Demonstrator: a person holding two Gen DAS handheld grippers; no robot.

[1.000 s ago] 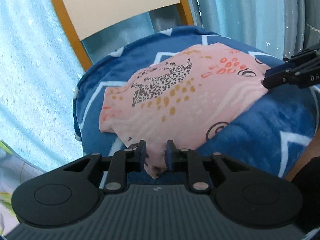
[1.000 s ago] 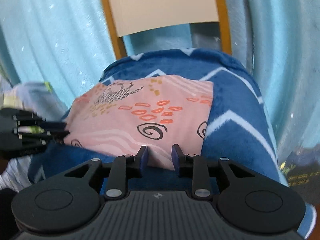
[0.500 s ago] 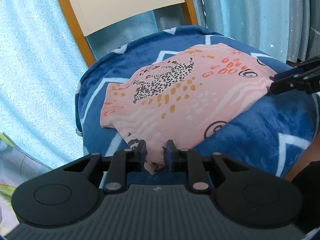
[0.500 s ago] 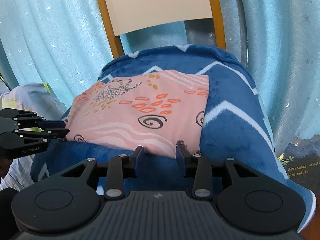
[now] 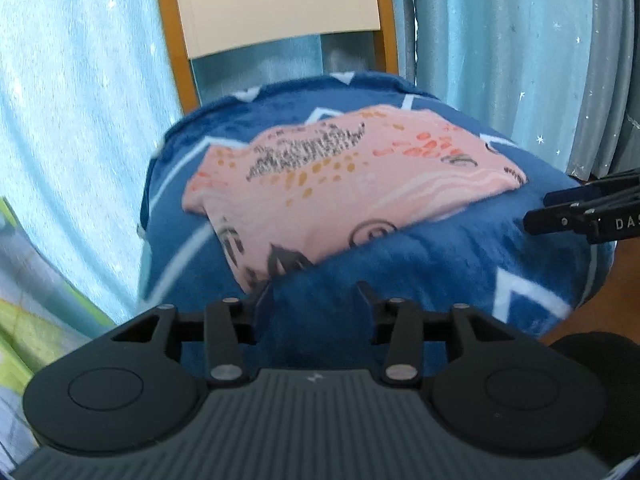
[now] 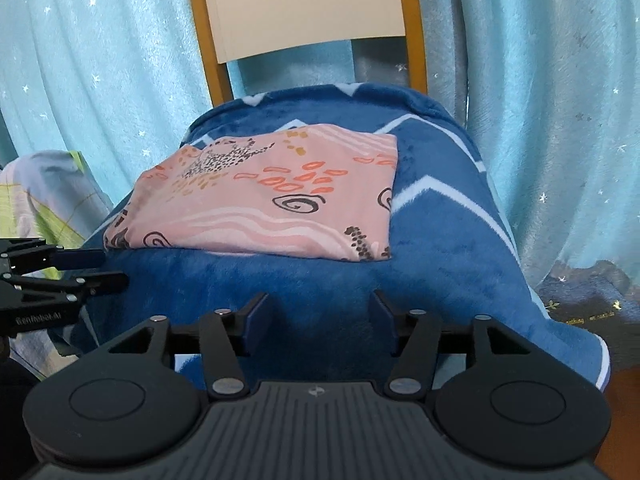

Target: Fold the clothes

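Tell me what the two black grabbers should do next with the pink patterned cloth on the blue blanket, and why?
Probably ease both away. The pink patterned cloth already lies as a flat folded rectangle on the blue fleece blanket over the chair. The left gripper and right gripper are both open, holding nothing, just short of its near edge. Another fold looks unnecessary, though I can't see underneath.

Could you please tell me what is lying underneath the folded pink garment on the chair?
The pink garment lies flat on a blue blanket with pale zigzag lines, which drapes over the seat of a wooden-framed chair. The seat itself is covered, so it cannot be seen.
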